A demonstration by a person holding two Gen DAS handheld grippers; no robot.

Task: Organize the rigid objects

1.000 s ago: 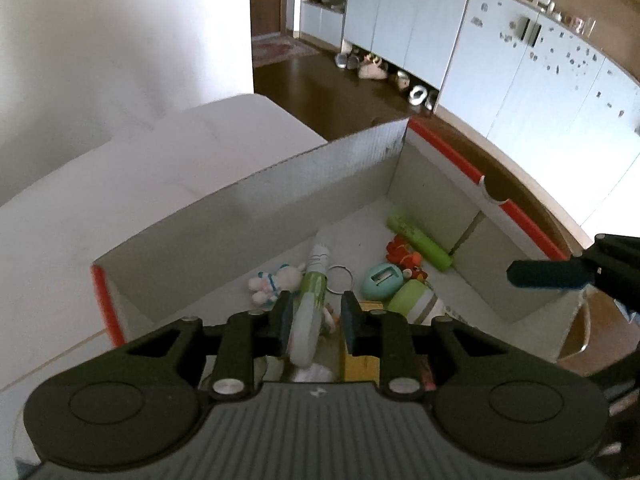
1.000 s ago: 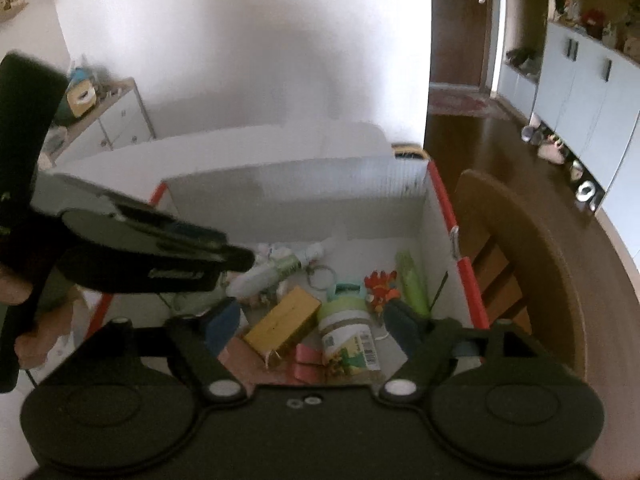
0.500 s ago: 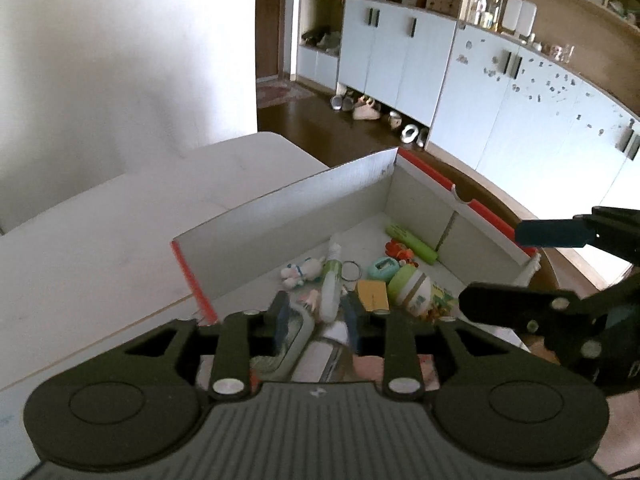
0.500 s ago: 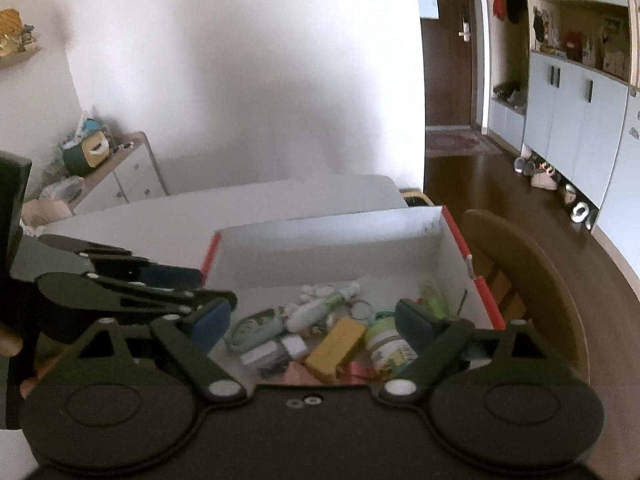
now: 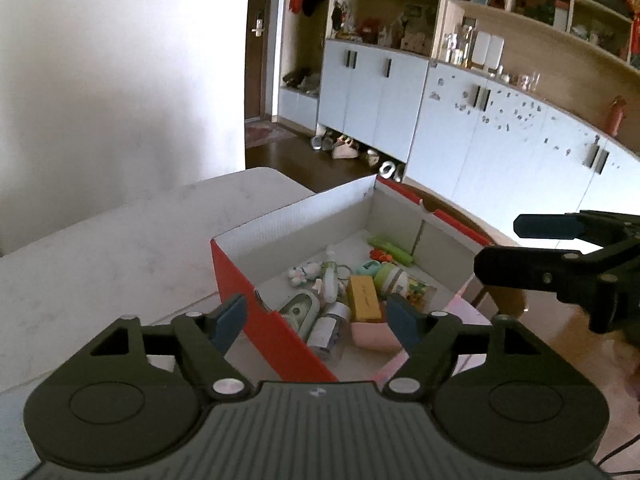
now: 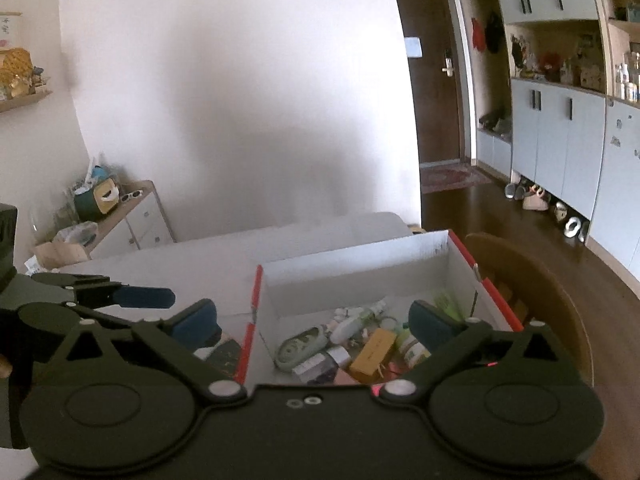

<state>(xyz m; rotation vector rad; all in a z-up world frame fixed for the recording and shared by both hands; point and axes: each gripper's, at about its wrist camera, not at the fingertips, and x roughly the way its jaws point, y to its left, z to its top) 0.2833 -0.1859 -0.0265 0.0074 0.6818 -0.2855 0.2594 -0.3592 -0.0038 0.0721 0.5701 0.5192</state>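
Observation:
A red cardboard box (image 5: 236, 280) with white inside walls sits on the white table; it also shows in the right wrist view (image 6: 360, 264). It holds several small things: a yellow carton (image 5: 363, 298), a green-capped jar (image 5: 394, 280), a clear bottle (image 5: 330, 326), a green oval case (image 5: 298, 312), a white tube (image 5: 330, 276), a pink tray (image 5: 374, 334). My left gripper (image 5: 318, 320) is open and empty, high above the box's near corner. My right gripper (image 6: 314, 322) is open and empty, above the box's near side.
The white table (image 5: 120, 240) stretches left of the box. A wooden chair back (image 6: 536, 280) stands right of the box. White cabinets (image 5: 480, 128) line the far wall. A low sideboard (image 6: 132, 216) with clutter stands at the left. The right gripper shows in the left wrist view (image 5: 560, 252).
Both grippers have risen and pulled back from the box, so it looks smaller. My left gripper was nearly shut a second ago and has opened wide.

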